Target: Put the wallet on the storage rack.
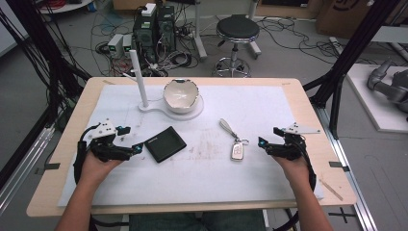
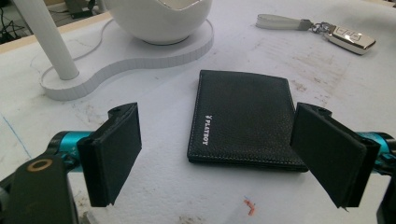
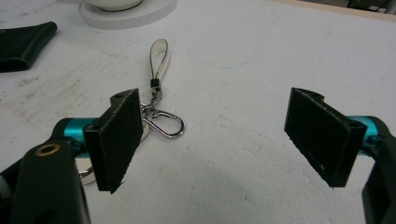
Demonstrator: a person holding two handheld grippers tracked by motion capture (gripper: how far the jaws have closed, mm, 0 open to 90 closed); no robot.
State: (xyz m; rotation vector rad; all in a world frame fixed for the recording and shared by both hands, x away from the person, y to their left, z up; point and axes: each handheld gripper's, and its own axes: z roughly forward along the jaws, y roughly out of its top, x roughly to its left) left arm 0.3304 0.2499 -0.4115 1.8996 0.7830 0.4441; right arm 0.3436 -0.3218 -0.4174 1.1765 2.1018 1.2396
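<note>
The wallet (image 2: 243, 121) is black pebbled leather with pale stitching along its edge and small white lettering near one side. The car key (image 1: 236, 151) is silver-white with a chrome clip and a cream strap. The bowl (image 1: 181, 95) and its stand (image 1: 144, 107) are white (the bowl glossy). Both grippers have black jaws on teal fittings.

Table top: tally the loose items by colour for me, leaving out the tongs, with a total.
Black: 1, the wallet
White: 3, the bowl, the stand with its post under the bowl, and the car key on its strap
Total: 4
</note>
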